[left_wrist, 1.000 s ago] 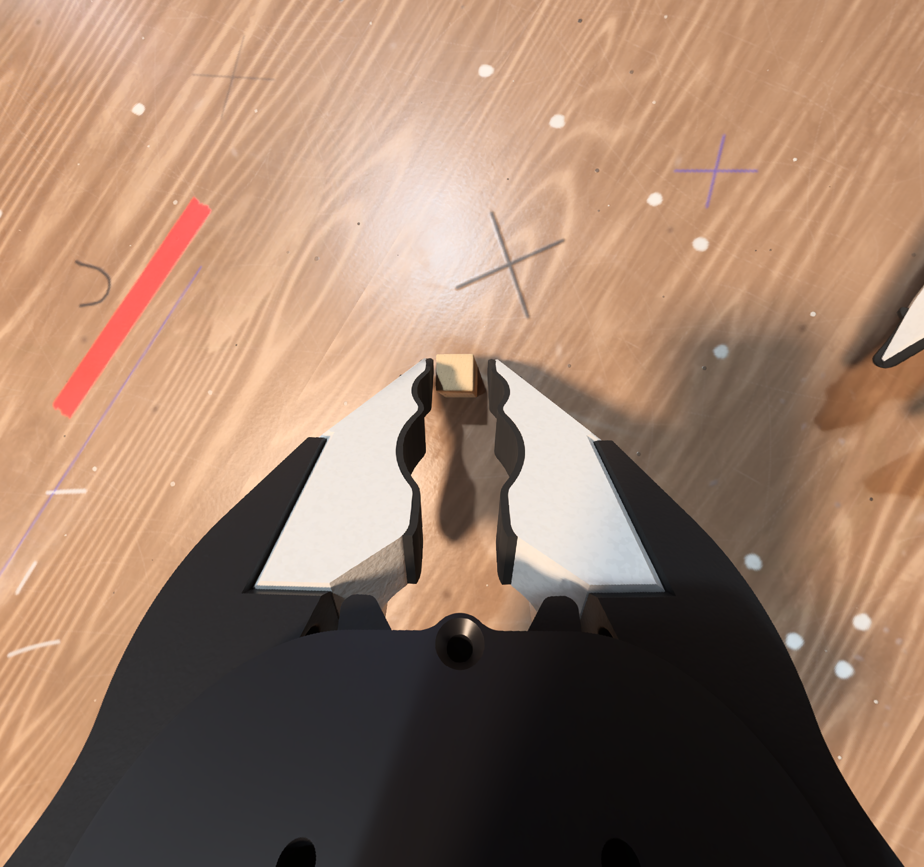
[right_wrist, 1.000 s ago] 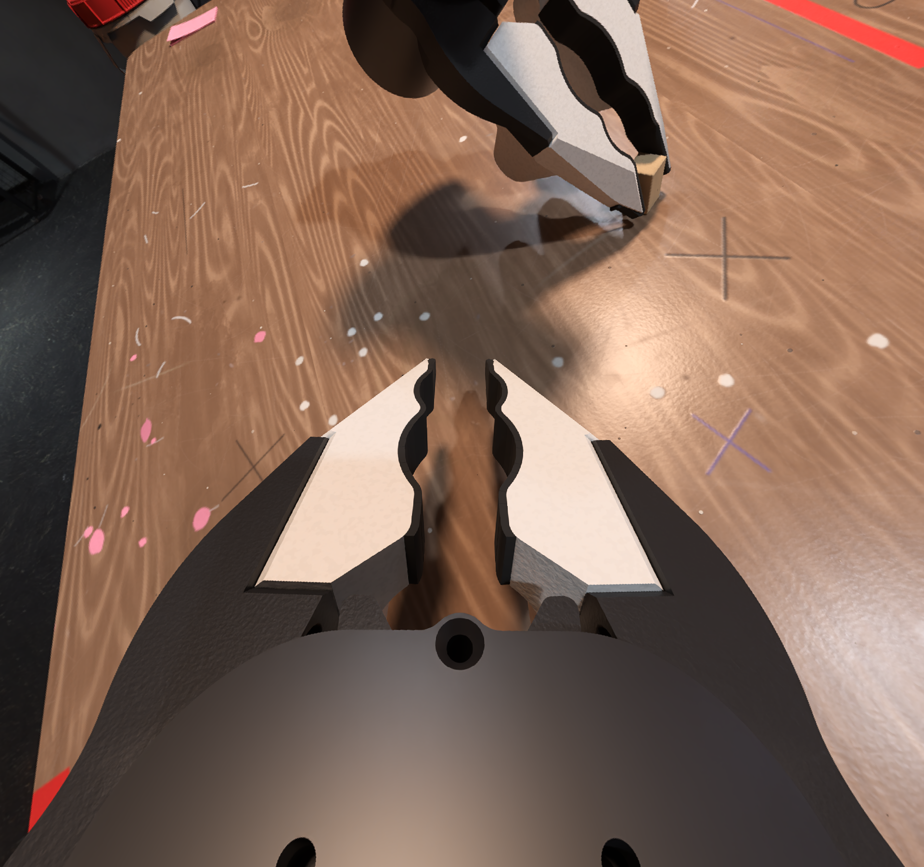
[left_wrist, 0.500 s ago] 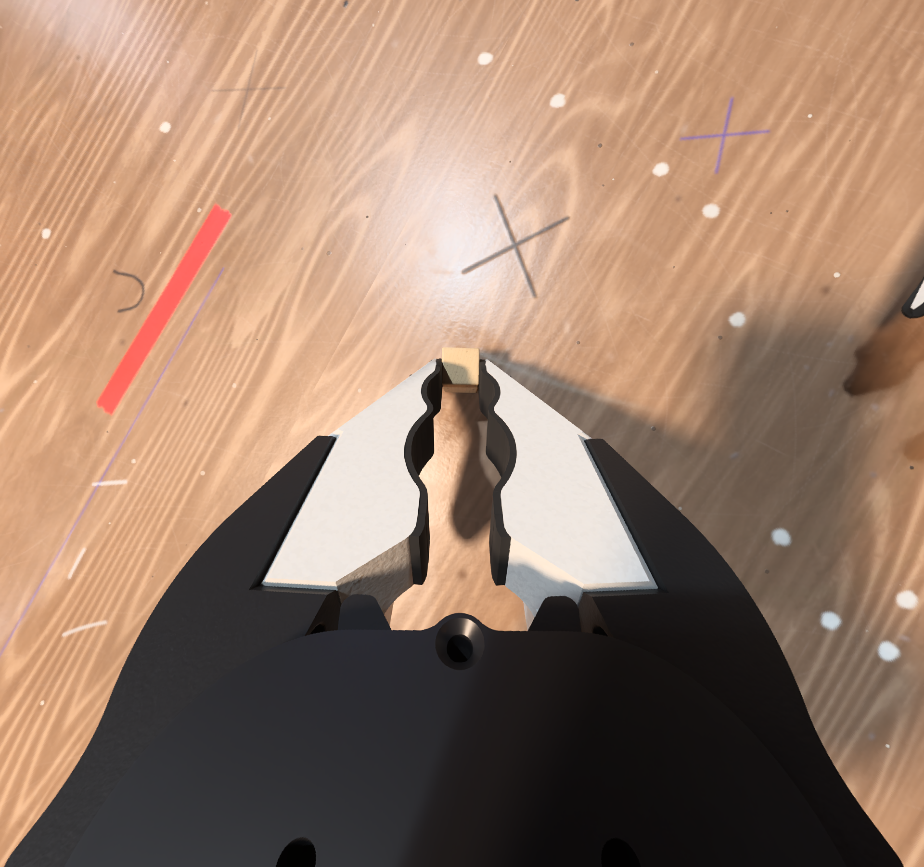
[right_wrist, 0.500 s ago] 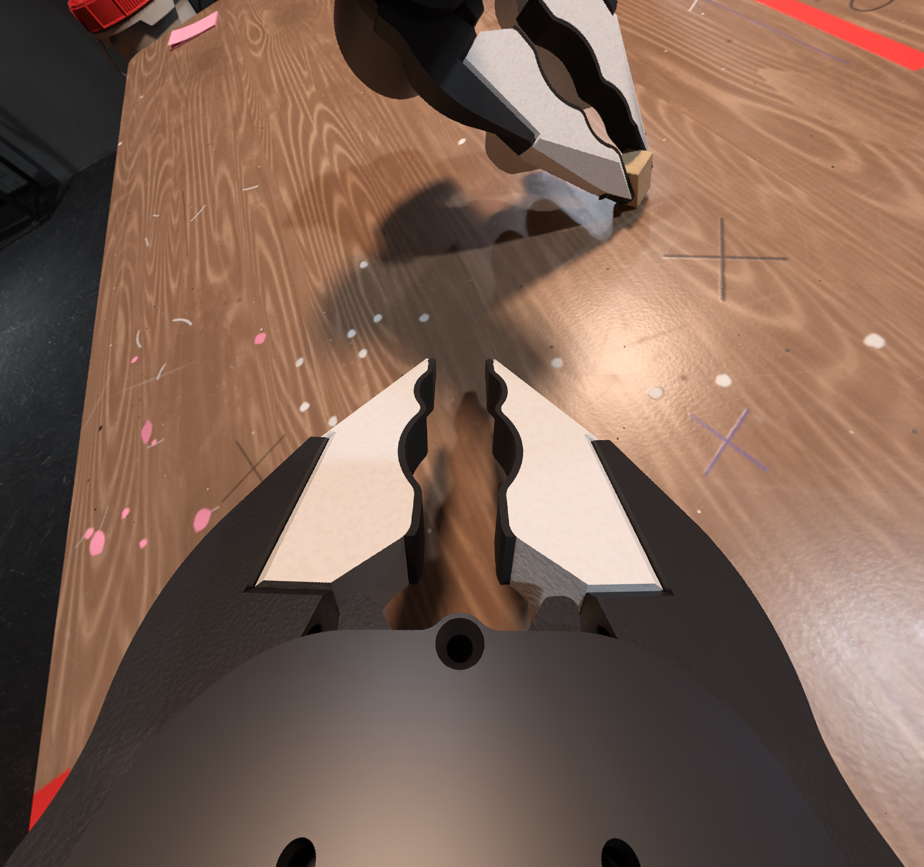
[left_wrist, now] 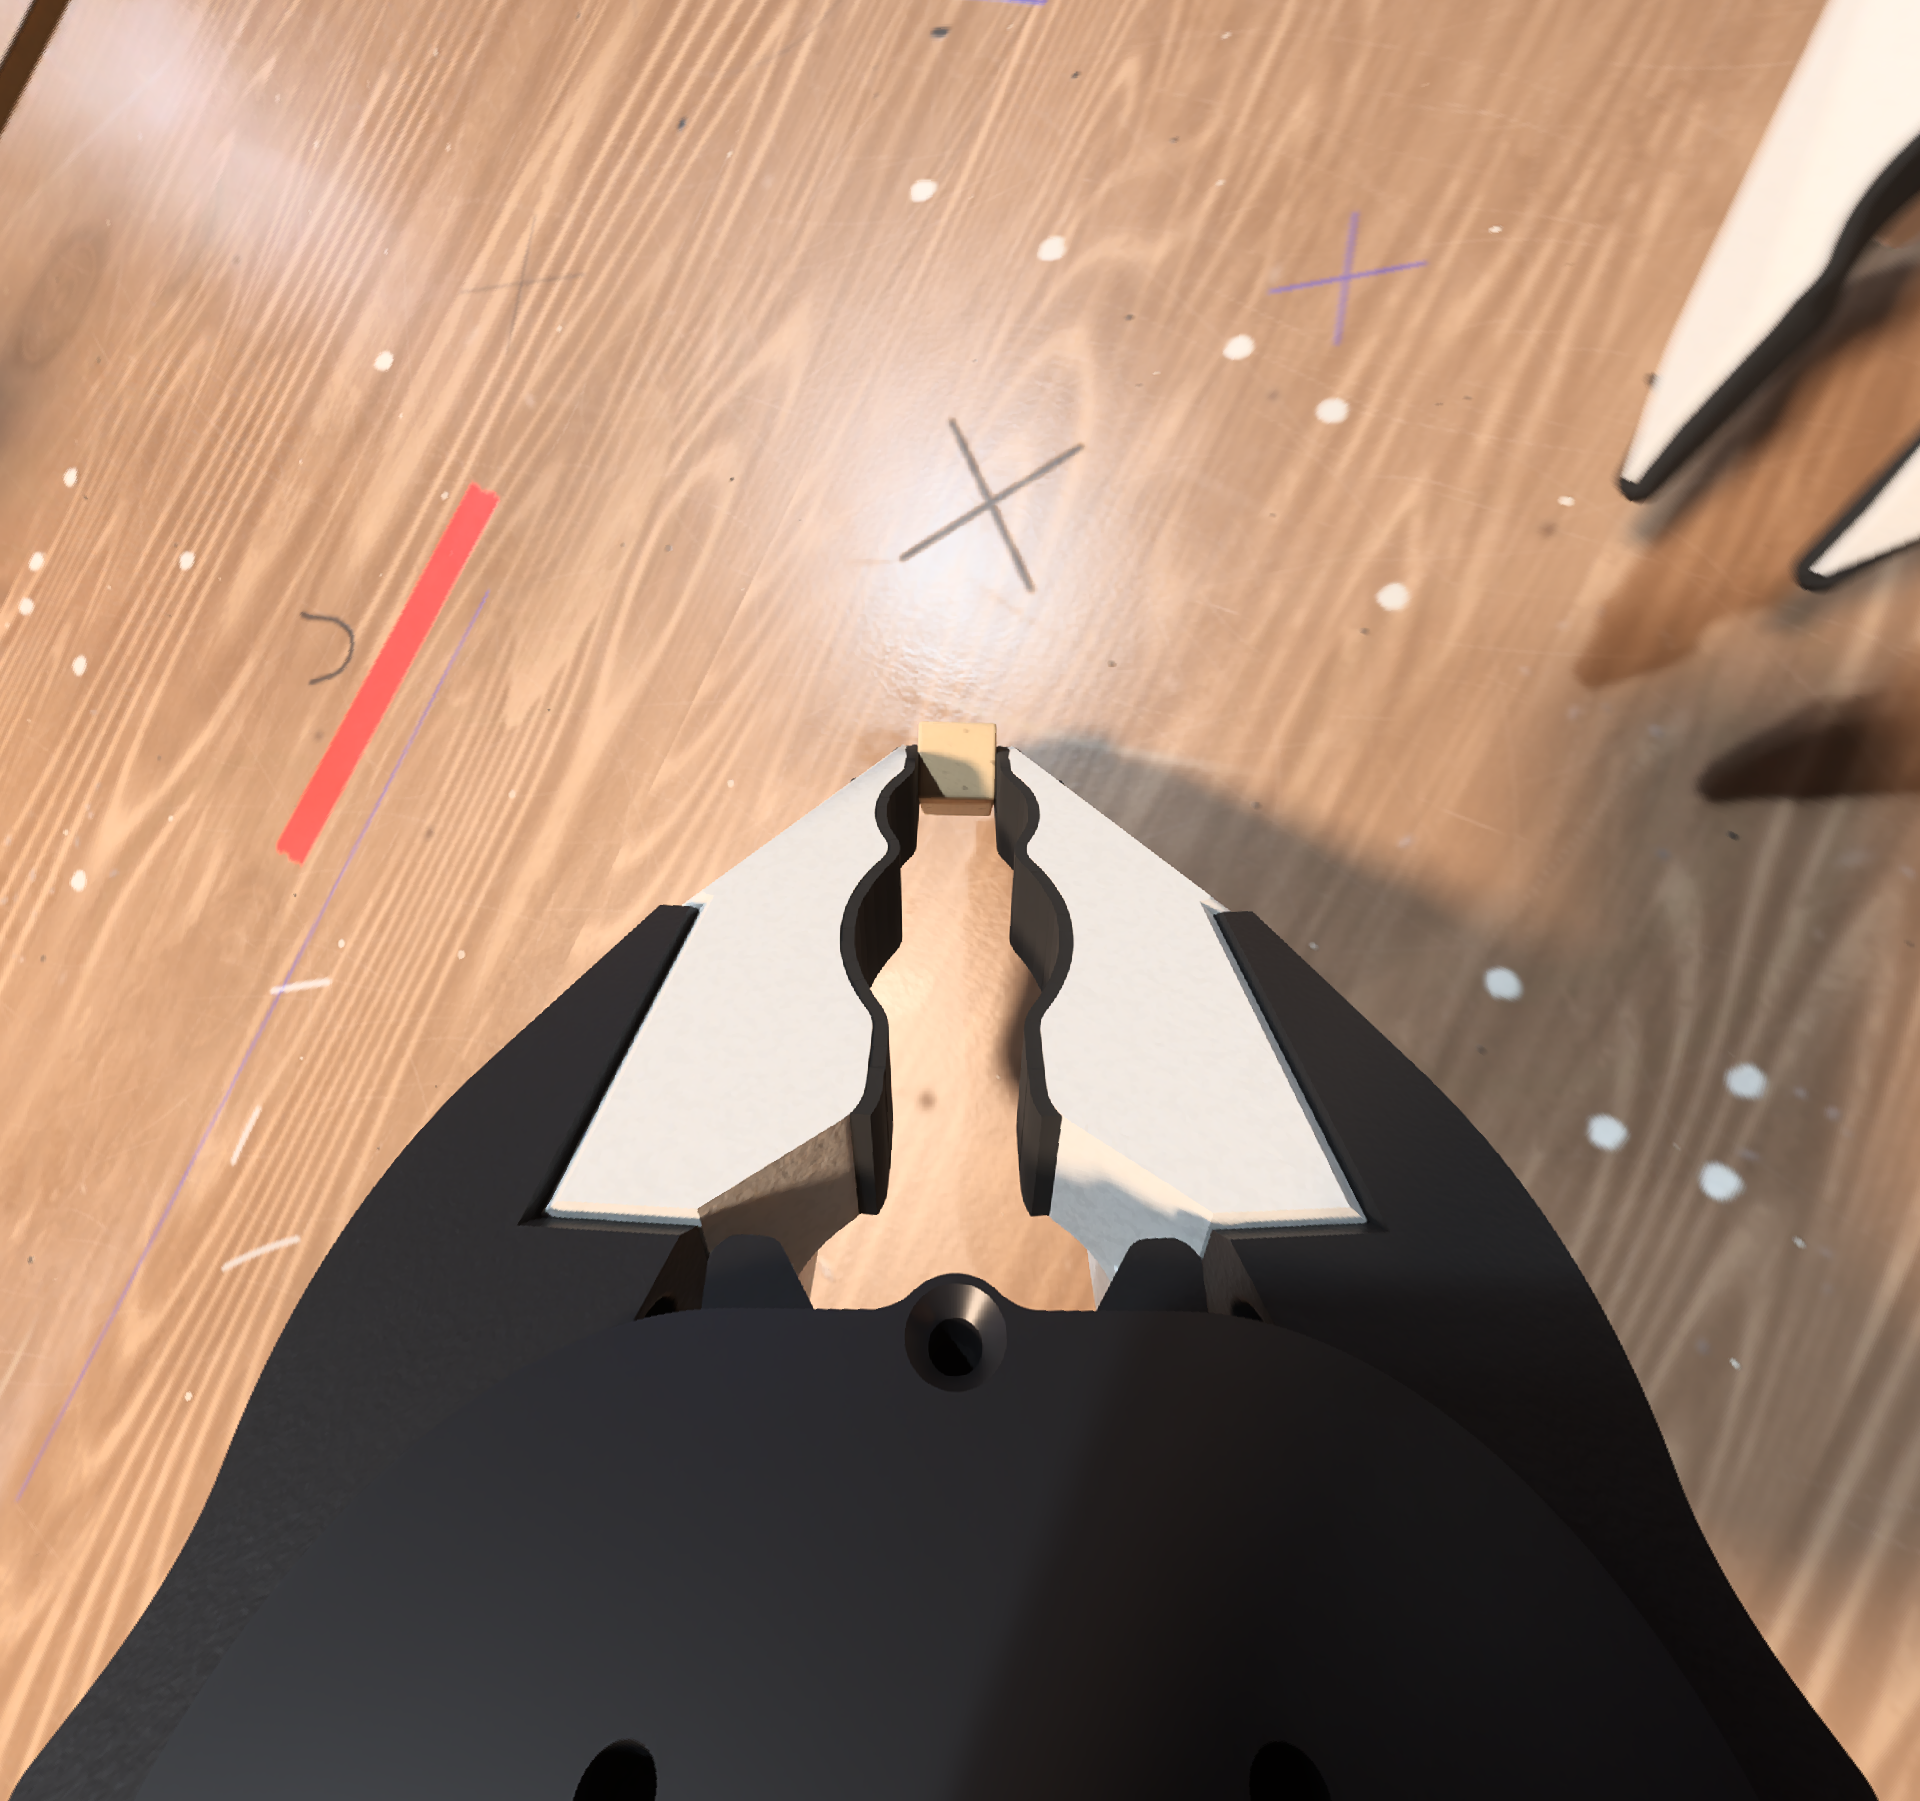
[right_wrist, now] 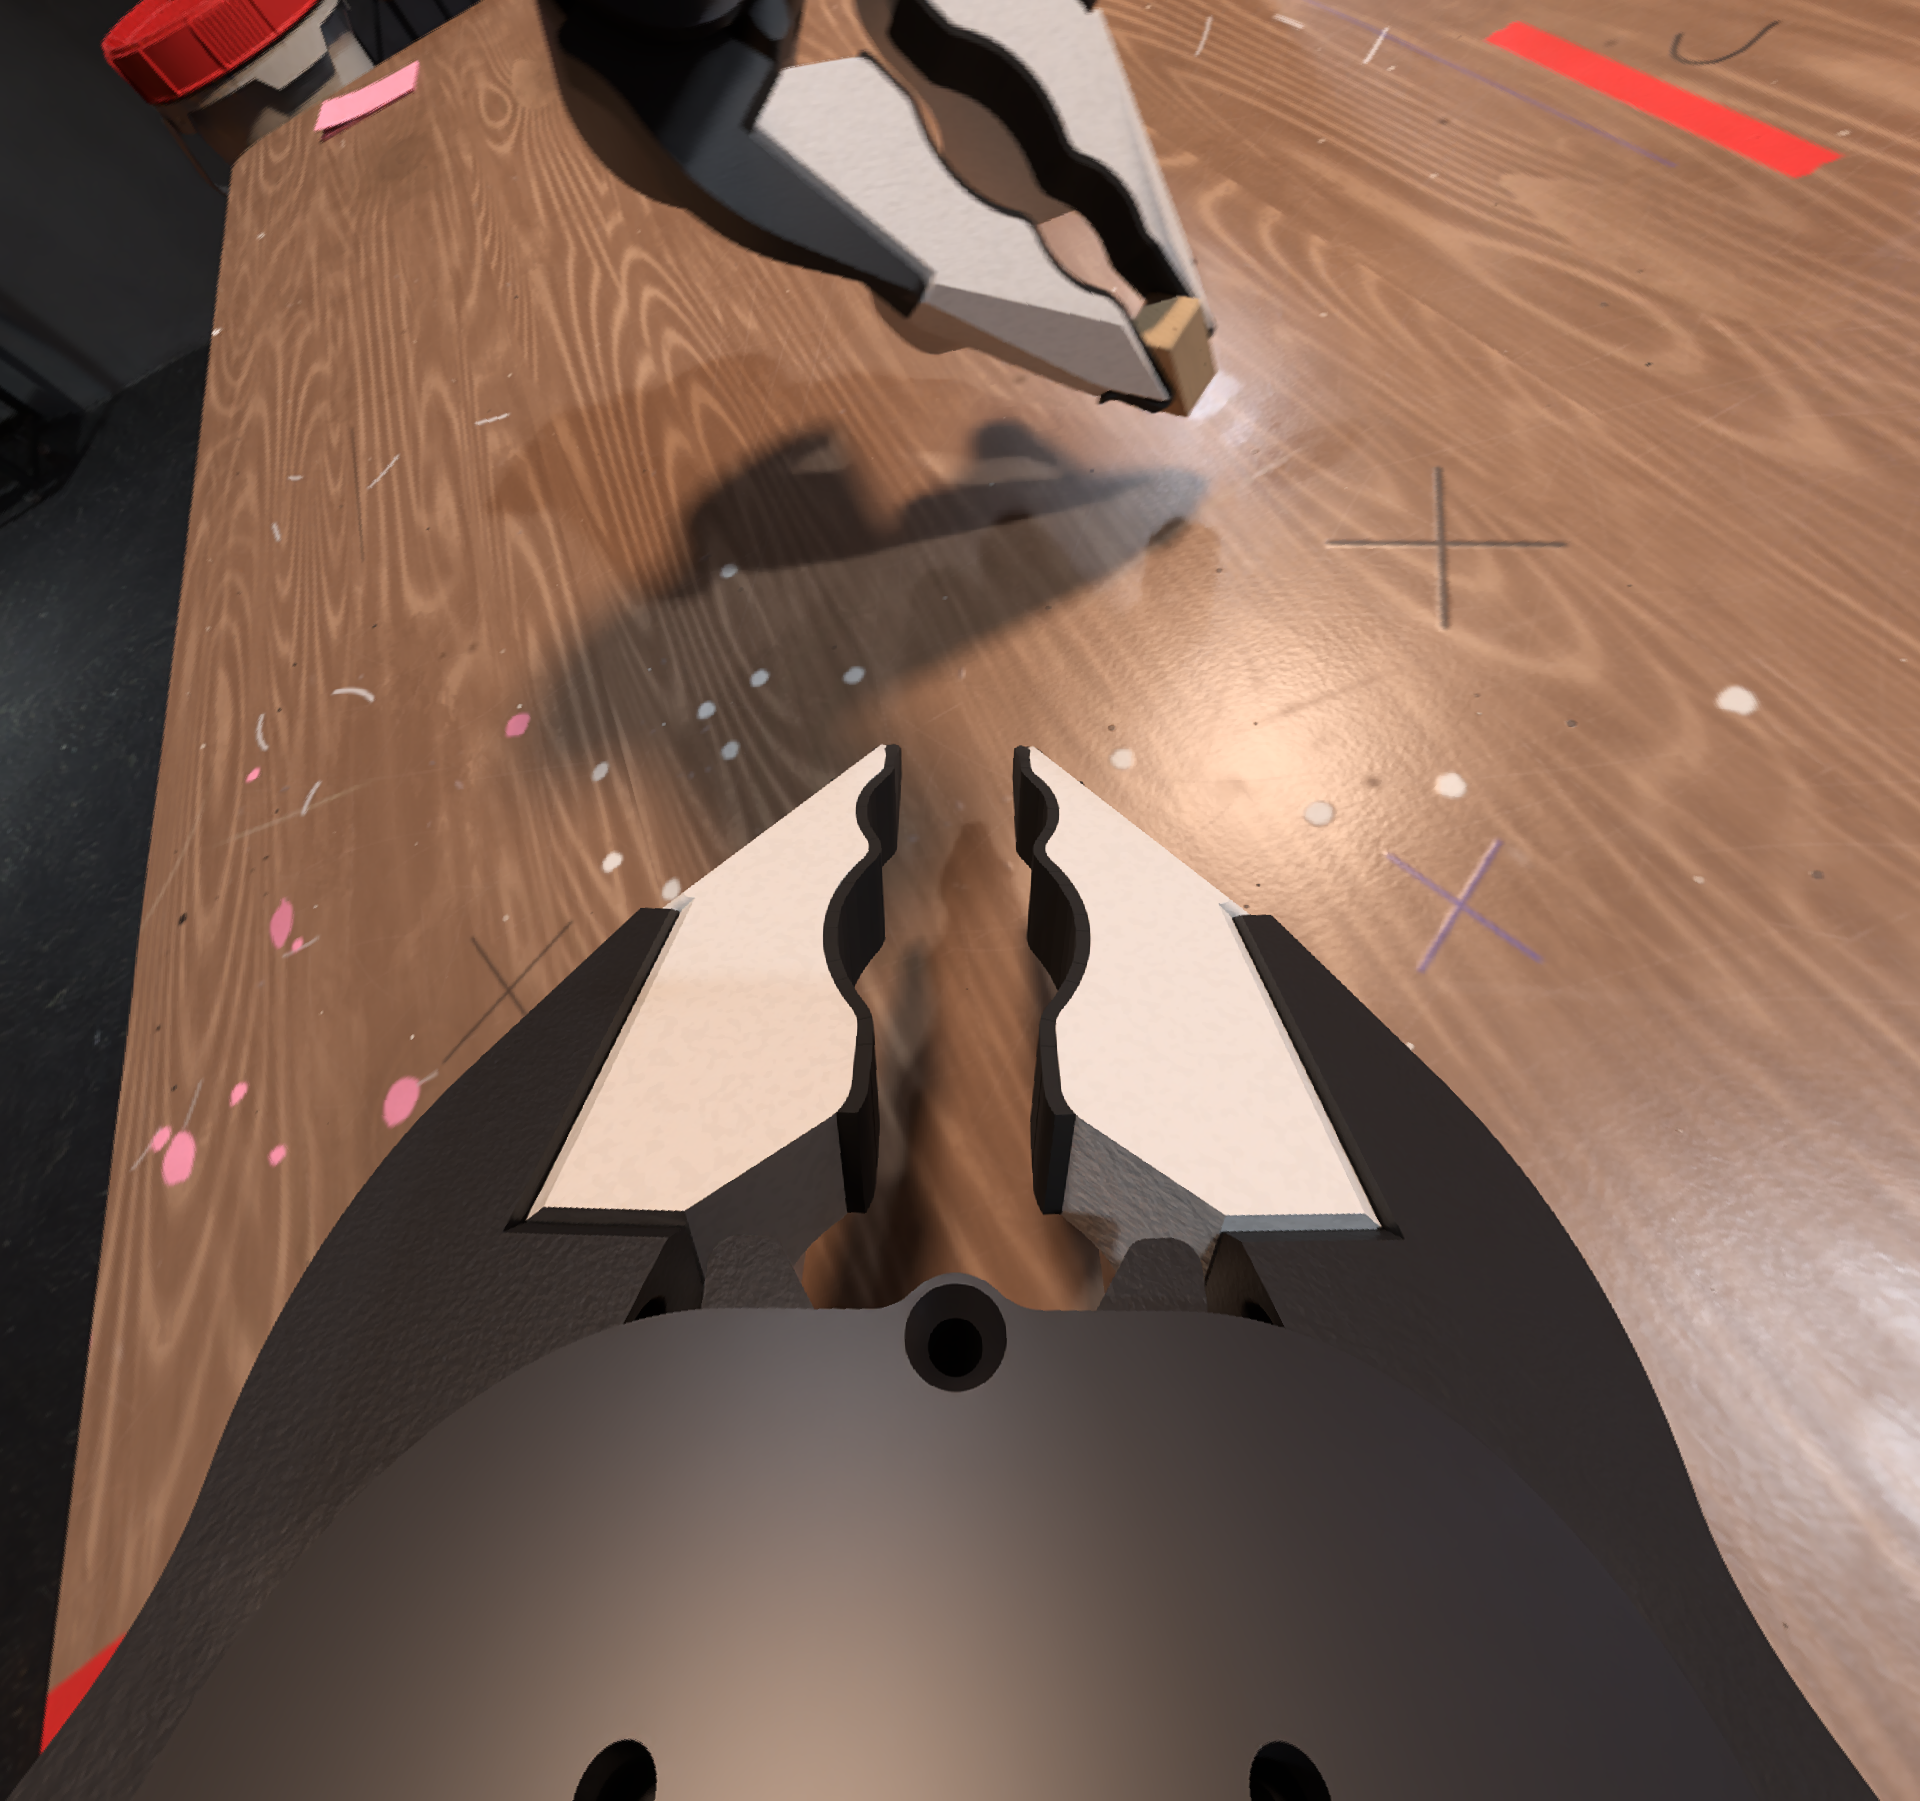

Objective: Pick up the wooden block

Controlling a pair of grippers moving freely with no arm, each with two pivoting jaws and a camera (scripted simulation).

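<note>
The small pale wooden block (left_wrist: 957, 766) sits pinched between the fingertips of my left gripper (left_wrist: 957, 777), which is shut on it and holds it above the wooden table (left_wrist: 623, 349). In the right wrist view the left gripper (right_wrist: 1169, 359) hangs at the upper middle with the block (right_wrist: 1177, 349) at its tip, clear of its shadow on the table. My right gripper (right_wrist: 954, 764) is open and empty, low over the table, nearer than the block. Its white fingers (left_wrist: 1766, 276) show at the right edge of the left wrist view.
A red tape strip (left_wrist: 387, 676) lies left of the block, also seen far right in the right wrist view (right_wrist: 1662, 99). Pencil crosses (left_wrist: 989, 504) mark the table. A red-lidded jar (right_wrist: 223, 37) and a pink note (right_wrist: 366, 97) stand at the far left corner. The table edge (right_wrist: 187, 608) runs along the left.
My left gripper closed on the block and has lifted it off the table; its shadow has separated from it. The right gripper has stayed open and almost still.
</note>
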